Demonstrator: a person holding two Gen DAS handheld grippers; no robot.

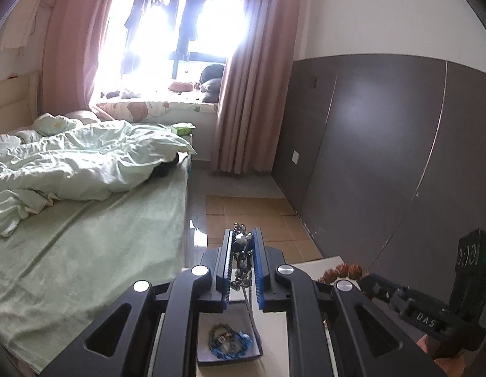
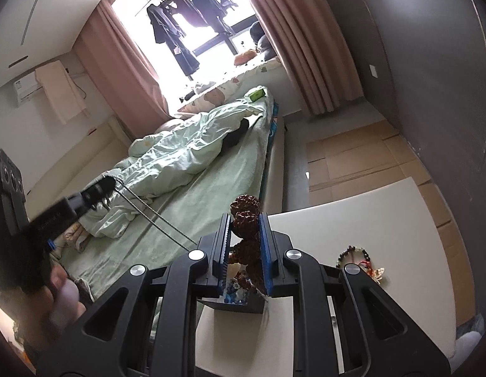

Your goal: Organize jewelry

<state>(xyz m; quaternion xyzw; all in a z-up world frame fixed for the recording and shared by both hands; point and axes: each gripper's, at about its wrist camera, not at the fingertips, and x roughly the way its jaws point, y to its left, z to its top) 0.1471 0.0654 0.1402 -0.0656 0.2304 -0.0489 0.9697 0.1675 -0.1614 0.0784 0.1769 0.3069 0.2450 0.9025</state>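
Note:
My left gripper (image 1: 243,235) is shut on a dark silvery bead bracelet (image 1: 243,251) and holds it above a small dark tray (image 1: 205,356) on the white table. The tray holds blue and dark beaded jewelry (image 1: 228,341). A thin chain (image 1: 251,311) hangs from the bracelet toward the tray. My right gripper (image 2: 244,220) is shut on a string of knobbly brown seed beads (image 2: 245,216), also over the tray (image 2: 239,308). The left gripper (image 2: 98,190) with its chain (image 2: 155,216) shows at the left of the right wrist view.
A white table (image 2: 368,220) carries another bead bracelet (image 2: 352,254) and small red and pale trinkets (image 2: 373,271) at its right. A bed with green bedding (image 1: 85,220) lies left. A dark wall panel (image 1: 368,157) stands right.

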